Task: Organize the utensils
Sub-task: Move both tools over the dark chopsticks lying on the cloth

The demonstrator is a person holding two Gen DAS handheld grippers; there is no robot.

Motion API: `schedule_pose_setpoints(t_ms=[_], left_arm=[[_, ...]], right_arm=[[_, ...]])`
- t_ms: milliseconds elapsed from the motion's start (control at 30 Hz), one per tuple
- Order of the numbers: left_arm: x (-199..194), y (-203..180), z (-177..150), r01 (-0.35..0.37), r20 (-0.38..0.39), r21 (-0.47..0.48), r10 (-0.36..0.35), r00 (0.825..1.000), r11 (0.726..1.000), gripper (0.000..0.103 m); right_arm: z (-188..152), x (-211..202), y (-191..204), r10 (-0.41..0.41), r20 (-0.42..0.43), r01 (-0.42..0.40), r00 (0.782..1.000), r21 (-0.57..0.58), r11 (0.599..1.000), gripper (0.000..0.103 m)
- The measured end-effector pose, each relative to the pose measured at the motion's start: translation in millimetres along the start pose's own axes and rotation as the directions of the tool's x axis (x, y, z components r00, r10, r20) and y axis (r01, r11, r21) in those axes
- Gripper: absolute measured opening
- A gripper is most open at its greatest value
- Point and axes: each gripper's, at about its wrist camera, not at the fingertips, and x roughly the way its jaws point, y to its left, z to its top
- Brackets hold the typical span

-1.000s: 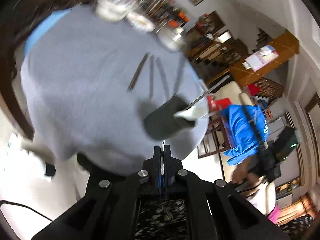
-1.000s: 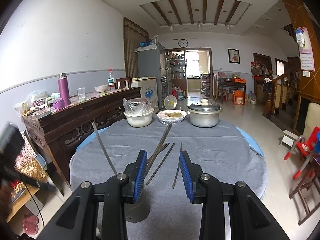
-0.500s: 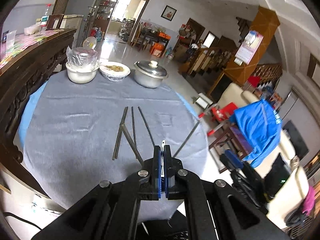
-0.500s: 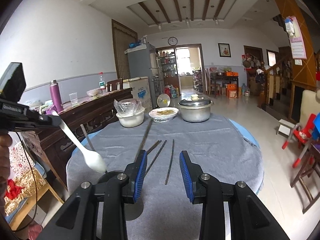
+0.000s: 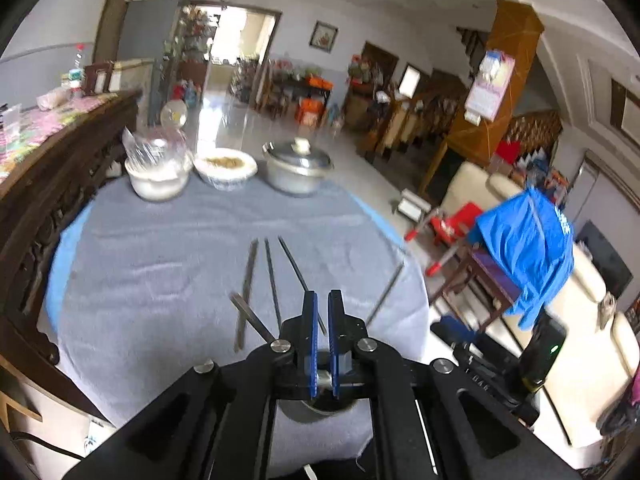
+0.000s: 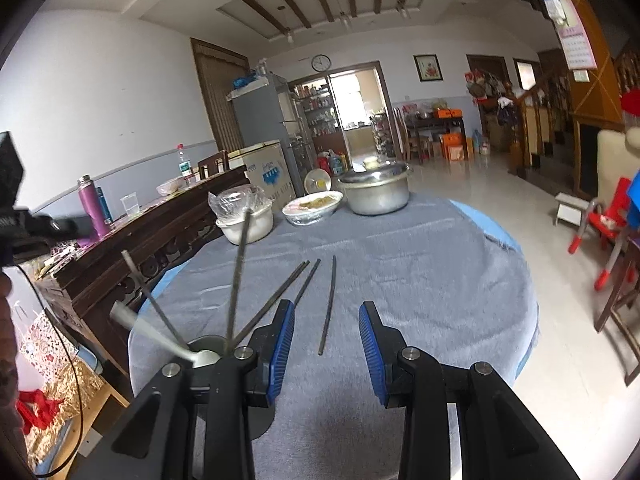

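Grey round table (image 6: 420, 280), 3 chopsticks (image 6: 328, 304) mid-cloth, holder (image 6: 208, 346) near edge.

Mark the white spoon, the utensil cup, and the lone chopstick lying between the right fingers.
white spoon (image 6: 200, 357): right wrist view, on its bowl in the cup.
utensil cup (image 6: 205, 341): right wrist view, on its dark far rim.
lone chopstick (image 6: 328, 306): right wrist view, mid-shaft, flat on the cloth.

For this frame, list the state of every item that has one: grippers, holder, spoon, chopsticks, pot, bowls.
left gripper: slightly open, holding nothing
right gripper: open, empty
utensil holder: upright, holds spoon and chopsticks
white spoon: in holder, handle leaning out
loose chopsticks: lying flat on tablecloth
metal pot: lid on
plastic-covered bowl: covered
food bowl: uncovered
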Motion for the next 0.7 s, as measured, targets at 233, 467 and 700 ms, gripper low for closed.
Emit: schedule_pose_setpoints(t_ms=[233, 467, 700], left_arm=[[-9.1, 60.4, 26.7, -0.125, 0.062, -0.105, 0.132, 0.989, 0.987, 0.03], [59.2, 129.9, 42.6, -0.222, -0.102, -0.134, 0.209, 0.972, 0.966, 0.03], [179.9, 153.1, 33.9, -0.273, -0.335, -0.029, 0.248, 0.909, 0.962, 0.03]], right_arm=[[-4.4, 26.0, -19.2, 0.002, -0.059, 0.002, 0.998, 0.069, 0.998, 0.037], [4.5, 75.7, -38.6, 0.042, -0.153, -0.021, 0.987, 0.139, 0.99, 0.037], [29.6, 168.3, -52.2, 0.103, -0.307, -0.047, 0.946, 0.185, 0.982, 0.037]])
